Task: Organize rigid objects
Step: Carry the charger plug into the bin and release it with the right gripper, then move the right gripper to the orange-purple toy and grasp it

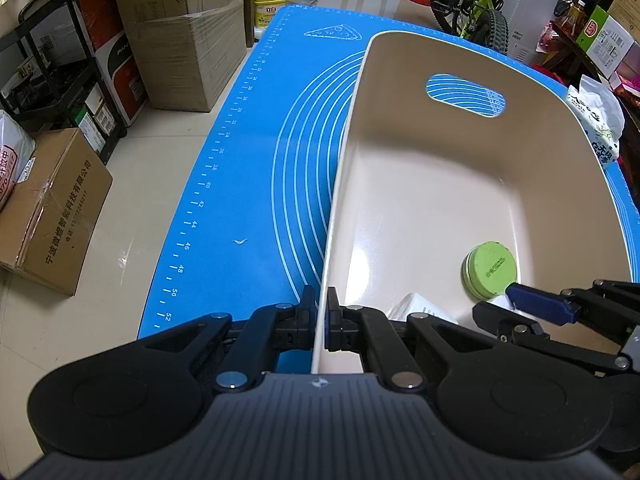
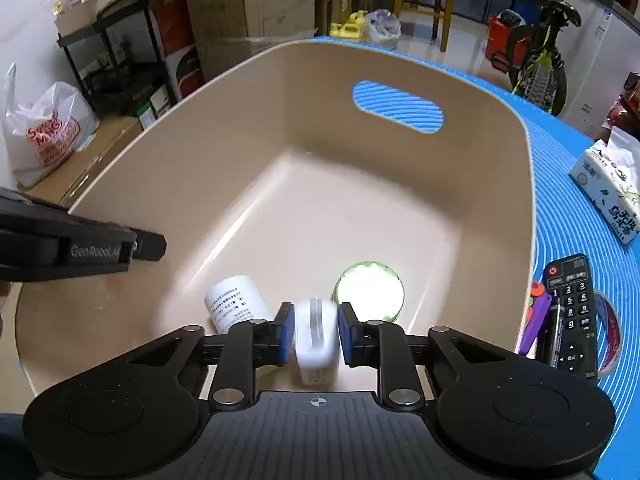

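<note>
The basin (image 2: 224, 152) is plain beige, and the mat (image 1: 240, 168) under it is bright blue with thin white curved lines, white ruler marks along its left edge and a white pizza-slice outline near its far edge. Inside the basin lie a light green round tin (image 1: 490, 268) and a white bottle (image 2: 236, 306) with black print. On the mat beside the basin's right rim, the remote (image 2: 574, 312) is black with white buttons and one red button, and the tissue pack (image 2: 608, 192) is white with blue print.

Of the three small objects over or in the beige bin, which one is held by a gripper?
The white rectangular adapter, clamped in the right gripper. The green round tin and white cylinder lie loose on the bin floor.
</note>
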`<act>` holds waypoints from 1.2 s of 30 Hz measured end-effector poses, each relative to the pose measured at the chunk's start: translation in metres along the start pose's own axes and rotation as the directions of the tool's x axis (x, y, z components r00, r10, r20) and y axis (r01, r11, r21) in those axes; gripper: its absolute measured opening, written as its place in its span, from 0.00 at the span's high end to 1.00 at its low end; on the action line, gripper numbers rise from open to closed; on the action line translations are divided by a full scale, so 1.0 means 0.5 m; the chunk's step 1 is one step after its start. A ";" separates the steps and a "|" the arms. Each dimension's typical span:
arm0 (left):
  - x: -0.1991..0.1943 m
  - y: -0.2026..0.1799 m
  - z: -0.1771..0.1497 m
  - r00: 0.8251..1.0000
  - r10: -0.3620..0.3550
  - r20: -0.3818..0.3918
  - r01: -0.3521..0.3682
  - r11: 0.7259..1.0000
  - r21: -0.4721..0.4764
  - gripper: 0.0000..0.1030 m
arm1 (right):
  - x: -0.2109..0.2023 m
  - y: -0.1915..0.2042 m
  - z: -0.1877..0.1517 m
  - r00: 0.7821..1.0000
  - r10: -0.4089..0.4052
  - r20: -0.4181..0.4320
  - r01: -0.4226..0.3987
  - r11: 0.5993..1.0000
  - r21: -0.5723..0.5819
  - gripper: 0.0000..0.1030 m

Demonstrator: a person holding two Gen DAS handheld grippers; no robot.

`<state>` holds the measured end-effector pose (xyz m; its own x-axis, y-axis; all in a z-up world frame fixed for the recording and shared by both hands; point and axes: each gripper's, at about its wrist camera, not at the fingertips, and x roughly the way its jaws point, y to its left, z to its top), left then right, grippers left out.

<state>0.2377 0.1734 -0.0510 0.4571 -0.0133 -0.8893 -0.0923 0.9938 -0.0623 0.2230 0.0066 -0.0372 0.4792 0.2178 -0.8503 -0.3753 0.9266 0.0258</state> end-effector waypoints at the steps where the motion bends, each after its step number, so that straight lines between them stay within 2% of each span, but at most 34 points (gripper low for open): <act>1: 0.001 0.000 0.000 1.000 0.000 0.000 0.000 1.000 0.000 0.95 | -0.005 -0.001 -0.001 1.000 0.007 0.011 -0.007 1.000 0.001 0.50; 3: 0.000 0.000 0.000 1.000 0.000 0.000 0.000 1.000 0.000 0.95 | -0.013 -0.001 -0.002 0.999 0.014 0.034 -0.013 1.000 -0.003 0.47; 7: 0.000 0.000 0.000 1.000 -0.001 0.000 0.001 1.000 0.000 0.95 | -0.056 -0.015 -0.005 0.990 0.043 0.136 -0.044 0.999 0.005 0.40; 11: 0.000 0.000 0.000 1.000 -0.001 0.000 0.001 1.000 0.000 0.95 | -0.112 -0.054 -0.005 0.964 0.072 0.255 -0.089 0.995 0.054 0.37; 15: 0.000 0.001 -0.001 1.000 -0.001 0.000 0.001 1.000 0.000 0.95 | -0.170 -0.092 -0.013 0.933 0.036 0.358 -0.073 0.993 0.088 0.37; 19: 0.000 0.000 0.000 1.000 -0.002 0.000 0.002 1.000 -0.001 0.95 | -0.207 -0.137 -0.027 0.912 -0.033 0.408 -0.023 0.991 0.132 0.37; 25: 0.000 0.001 -0.001 1.000 -0.001 0.000 0.001 1.000 0.000 0.95 | -0.216 -0.208 -0.074 0.903 -0.151 0.401 0.066 0.973 0.220 0.36; 31: 0.000 0.001 0.000 1.000 -0.001 0.000 0.001 1.000 0.000 0.95 | -0.163 -0.257 -0.116 0.922 -0.203 0.329 0.112 0.955 0.276 0.36; 36: 0.000 0.002 -0.001 1.000 -0.002 0.000 0.002 1.000 -0.001 0.95 | -0.096 -0.256 -0.131 0.931 -0.232 0.280 0.162 0.954 0.253 0.36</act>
<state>0.2373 0.1742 -0.0511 0.4573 -0.0151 -0.8892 -0.0919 0.9937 -0.0642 0.1960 -0.1424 -0.0340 0.7557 0.0735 -0.6508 -0.0799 0.9966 0.0198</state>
